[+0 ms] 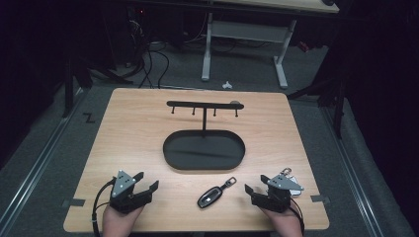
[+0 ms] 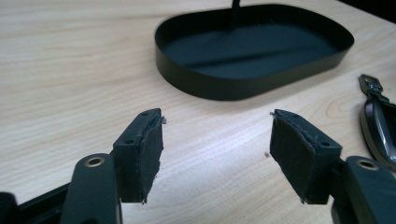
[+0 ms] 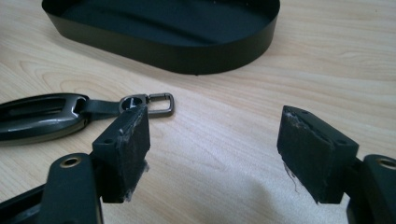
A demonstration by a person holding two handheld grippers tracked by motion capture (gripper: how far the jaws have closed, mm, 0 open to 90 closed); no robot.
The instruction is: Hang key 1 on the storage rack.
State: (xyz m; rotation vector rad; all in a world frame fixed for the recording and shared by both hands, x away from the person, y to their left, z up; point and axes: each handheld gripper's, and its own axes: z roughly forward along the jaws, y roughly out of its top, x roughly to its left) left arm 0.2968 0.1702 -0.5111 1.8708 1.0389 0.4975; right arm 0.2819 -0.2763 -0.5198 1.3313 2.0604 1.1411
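At lower centre of the high view, on the wooden table (image 1: 128,128):
Key fob: dark car key fob (image 1: 209,198) w/ short strap & metal clasp (image 1: 230,181), lying flat on bare wood, between the two grippers, clasp end pointing up-right twd the tray.
Tray: black oval tray (image 1: 170,157), mid-frame, just above the fob, apart from it; inside looks bare.
Hook stand: thin black post rising from tray's back edge, T-bar (image 1: 197,104) across the top w/ small hooks hanging under it.
Left gripper: lower left of high view (image 1: 146,181), held in a hand (image 1: 118,222); jaws spread wide, nothing between them. In left gripper view (image 2: 215,140) pads (image 2: 148,154) sit over bare wood, tray (image 2: 243,84) upper centre, fob (image 2: 379,126) at right edge.
Right gripper: lower right of high view (image 1: 256,183), jaws apart, holding nothing. In right gripper view (image 3: 212,140) fob (image 3: 42,116) lies at left, clasp (image 3: 159,103) just beyond the left pad; touching or not – can't tell. Tray wall (image 3: 187,51) across the top.
Extra item: small metal-and-white object (image 1: 291,178) on the table just behind right gripper, partly hidden; can't ID.
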